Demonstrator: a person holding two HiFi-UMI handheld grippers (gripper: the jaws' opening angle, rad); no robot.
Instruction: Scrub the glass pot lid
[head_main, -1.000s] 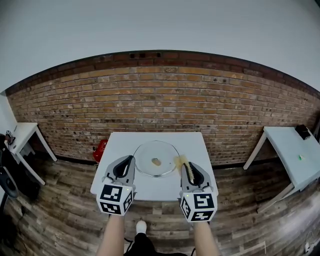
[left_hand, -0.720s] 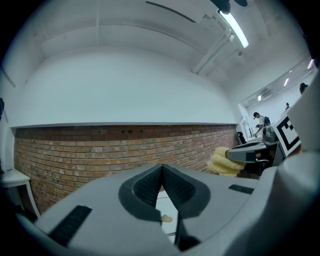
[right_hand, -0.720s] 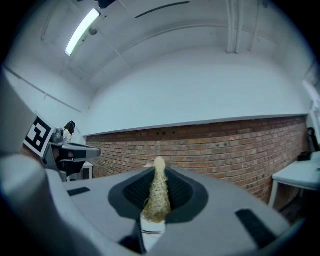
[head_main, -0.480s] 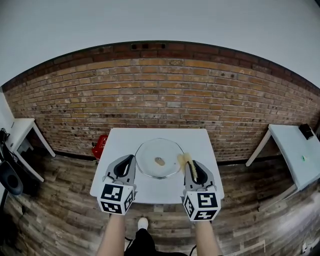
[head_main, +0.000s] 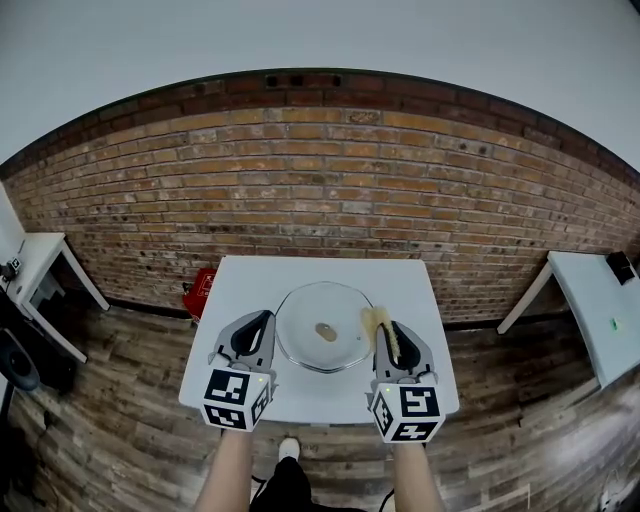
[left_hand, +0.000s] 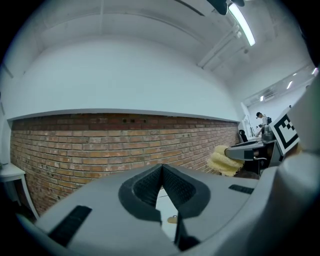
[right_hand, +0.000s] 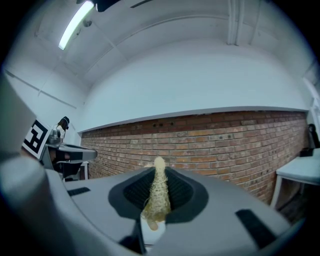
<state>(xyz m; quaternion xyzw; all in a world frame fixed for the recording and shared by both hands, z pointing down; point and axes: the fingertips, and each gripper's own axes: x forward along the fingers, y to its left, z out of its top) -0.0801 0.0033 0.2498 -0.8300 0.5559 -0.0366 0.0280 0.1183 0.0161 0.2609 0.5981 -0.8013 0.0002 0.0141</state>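
Note:
A round glass pot lid (head_main: 323, 338) with a tan knob (head_main: 326, 331) lies flat in the middle of a white table (head_main: 420, 290). My left gripper (head_main: 259, 322) hovers just left of the lid, shut with nothing between its jaws. My right gripper (head_main: 385, 332) hovers at the lid's right edge, shut on a yellow scrub sponge (head_main: 376, 322) that sticks out past its tips. In the right gripper view the sponge (right_hand: 158, 196) stands squeezed edge-on between the dark pads. In the left gripper view the jaws (left_hand: 161, 184) meet, and the sponge (left_hand: 220, 159) shows at the right.
A brick wall (head_main: 320, 200) runs behind the table. A red container (head_main: 199, 296) sits on the wooden floor by the table's far left corner. White side tables stand at the far left (head_main: 30, 262) and far right (head_main: 600, 310).
Both grippers have moved forward along the two sides of the lid, and the head view has come closer to the table. Both grips are unchanged.

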